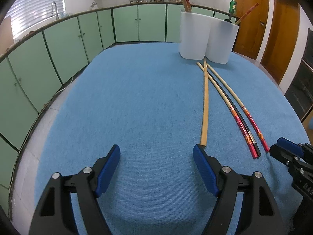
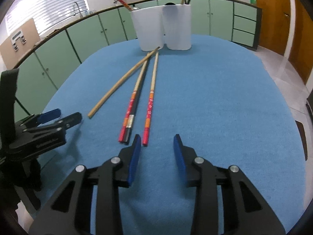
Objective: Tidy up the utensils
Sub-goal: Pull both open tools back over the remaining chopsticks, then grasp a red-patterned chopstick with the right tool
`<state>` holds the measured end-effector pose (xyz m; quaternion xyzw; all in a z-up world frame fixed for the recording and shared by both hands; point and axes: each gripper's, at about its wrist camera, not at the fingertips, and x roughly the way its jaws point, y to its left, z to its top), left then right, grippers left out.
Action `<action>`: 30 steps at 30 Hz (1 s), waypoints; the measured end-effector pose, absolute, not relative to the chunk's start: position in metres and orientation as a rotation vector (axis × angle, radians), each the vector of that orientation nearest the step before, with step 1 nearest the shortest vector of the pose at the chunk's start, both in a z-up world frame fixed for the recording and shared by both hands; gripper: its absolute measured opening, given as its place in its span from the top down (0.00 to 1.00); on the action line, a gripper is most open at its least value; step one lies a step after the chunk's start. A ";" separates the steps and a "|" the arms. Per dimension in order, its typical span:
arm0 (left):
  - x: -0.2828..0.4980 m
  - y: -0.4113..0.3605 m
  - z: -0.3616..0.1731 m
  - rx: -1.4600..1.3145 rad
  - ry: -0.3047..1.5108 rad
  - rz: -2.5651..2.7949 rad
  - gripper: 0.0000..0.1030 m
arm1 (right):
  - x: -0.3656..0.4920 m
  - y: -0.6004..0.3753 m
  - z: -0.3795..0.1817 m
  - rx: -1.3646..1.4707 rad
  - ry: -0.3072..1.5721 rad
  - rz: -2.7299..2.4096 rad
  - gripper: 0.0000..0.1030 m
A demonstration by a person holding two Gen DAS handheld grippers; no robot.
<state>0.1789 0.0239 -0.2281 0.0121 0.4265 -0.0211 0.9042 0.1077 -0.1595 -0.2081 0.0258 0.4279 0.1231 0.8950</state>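
Several chopsticks lie on the blue cloth in front of a white two-compartment holder (image 2: 150, 33): a plain wooden one (image 2: 119, 84), a red-patterned one (image 2: 150, 105), and another red-patterned one (image 2: 130, 109) beside a black one (image 2: 138, 99). My right gripper (image 2: 157, 139) stands partly open and grips nothing; the red chopstick's near end lies just ahead of its left fingertip (image 2: 137, 143). My left gripper (image 1: 156, 152) is wide open over bare cloth, its right fingertip (image 1: 199, 152) by the plain wooden chopstick (image 1: 205, 101). The holder (image 1: 205, 37) has chopsticks standing in it.
The blue cloth (image 2: 225, 98) covers a rounded table. Green cabinets (image 1: 58, 45) run behind and to the left, wooden doors (image 1: 250, 19) at the right. Each gripper shows in the other's view: the left gripper (image 2: 68, 114), the right gripper (image 1: 278, 145).
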 end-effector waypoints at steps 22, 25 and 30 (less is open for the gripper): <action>0.190 0.004 -0.229 0.027 0.892 -0.122 0.27 | 0.114 -0.178 -0.210 0.051 0.891 0.188 0.95; 0.197 -0.002 -0.233 0.040 0.909 -0.116 0.31 | 0.115 -0.186 -0.211 0.078 0.895 0.193 0.95; 0.200 -0.008 -0.230 0.051 0.898 -0.131 0.60 | 0.116 -0.188 -0.213 0.091 0.899 0.201 0.95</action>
